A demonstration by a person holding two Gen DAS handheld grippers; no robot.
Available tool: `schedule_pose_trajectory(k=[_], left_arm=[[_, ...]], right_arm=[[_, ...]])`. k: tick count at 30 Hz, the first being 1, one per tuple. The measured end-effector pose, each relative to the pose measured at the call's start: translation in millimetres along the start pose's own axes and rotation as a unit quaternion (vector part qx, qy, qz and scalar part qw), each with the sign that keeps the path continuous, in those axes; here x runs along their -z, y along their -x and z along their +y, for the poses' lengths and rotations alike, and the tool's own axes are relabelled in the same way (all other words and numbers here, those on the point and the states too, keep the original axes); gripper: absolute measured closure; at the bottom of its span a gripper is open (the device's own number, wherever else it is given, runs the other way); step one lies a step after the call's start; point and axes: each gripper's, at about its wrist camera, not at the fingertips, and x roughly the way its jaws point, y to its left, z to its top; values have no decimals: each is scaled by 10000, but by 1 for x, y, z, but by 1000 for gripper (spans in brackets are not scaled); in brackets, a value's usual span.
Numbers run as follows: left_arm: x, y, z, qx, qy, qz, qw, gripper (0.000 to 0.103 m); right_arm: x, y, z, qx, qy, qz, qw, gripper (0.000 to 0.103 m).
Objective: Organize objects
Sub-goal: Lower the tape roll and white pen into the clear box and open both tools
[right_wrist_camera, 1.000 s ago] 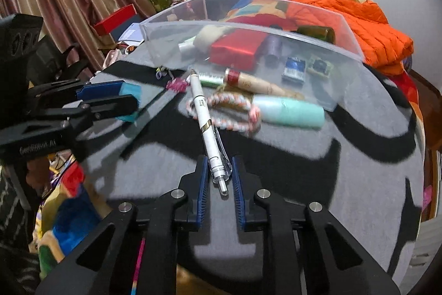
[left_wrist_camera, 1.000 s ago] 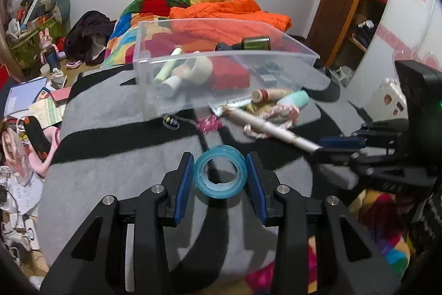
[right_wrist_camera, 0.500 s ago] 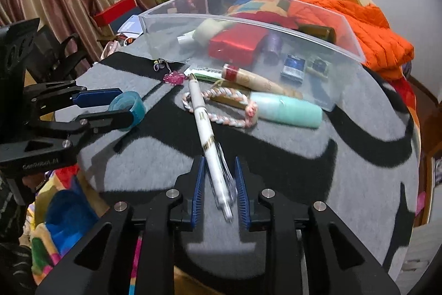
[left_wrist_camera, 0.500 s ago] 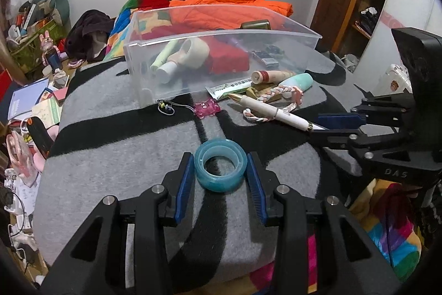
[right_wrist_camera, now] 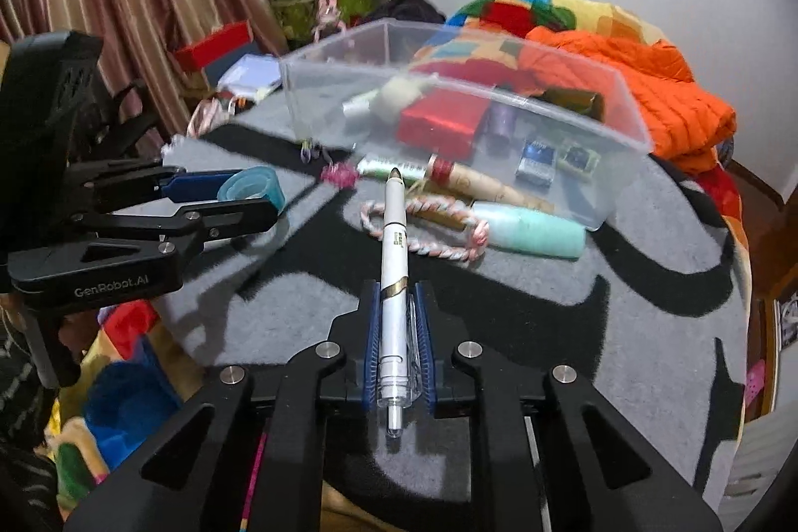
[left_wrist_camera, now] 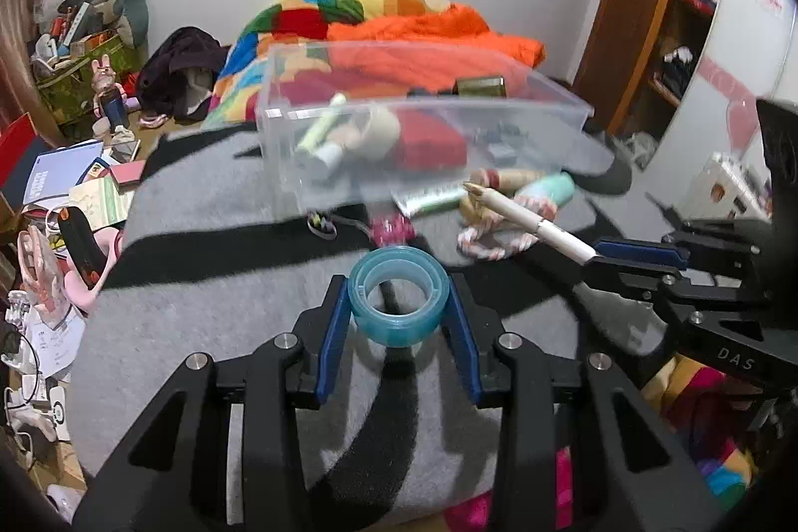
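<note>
Both grippers lifted since before, tape roll (left_wrist_camera: 397, 296) and pen (right_wrist_camera: 394, 282) clamped, raised off blanket (right_wrist_camera: 548, 322)

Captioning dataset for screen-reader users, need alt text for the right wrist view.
The right gripper clamps a white pen pointing toward a clear plastic bin of small items on a grey-and-black blanket. At left, the left gripper holds a blue tape roll; a braided cord and mint tube lie before the bin.

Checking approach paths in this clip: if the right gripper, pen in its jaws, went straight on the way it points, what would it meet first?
Probably the braided cord loop just ahead of the white pen that the right gripper holds; beyond it the clear bin. Height above the blanket is unclear.
</note>
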Motion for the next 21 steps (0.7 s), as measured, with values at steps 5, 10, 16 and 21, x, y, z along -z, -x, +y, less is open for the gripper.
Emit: schedule_pose_trajectory(k=[5,10,16,21], left_arm=[[-17,21,-2,42,86,-371,9993,65],[-35,33,-5,-44,104,-682,9976,65],[-64,28,0,-208,245,-831,9960,65],[-86,14,5,-360,243,-845,9955,64]], right_arm=[[-13,23,-7,-114,-247,-342,9990,91],[-30,41,-16,95,-379,-727,9966,91],[-52,45,-41,405,-801,-1003,9909,91],[-77,37,-60,452,-966,-1102,9882,91]])
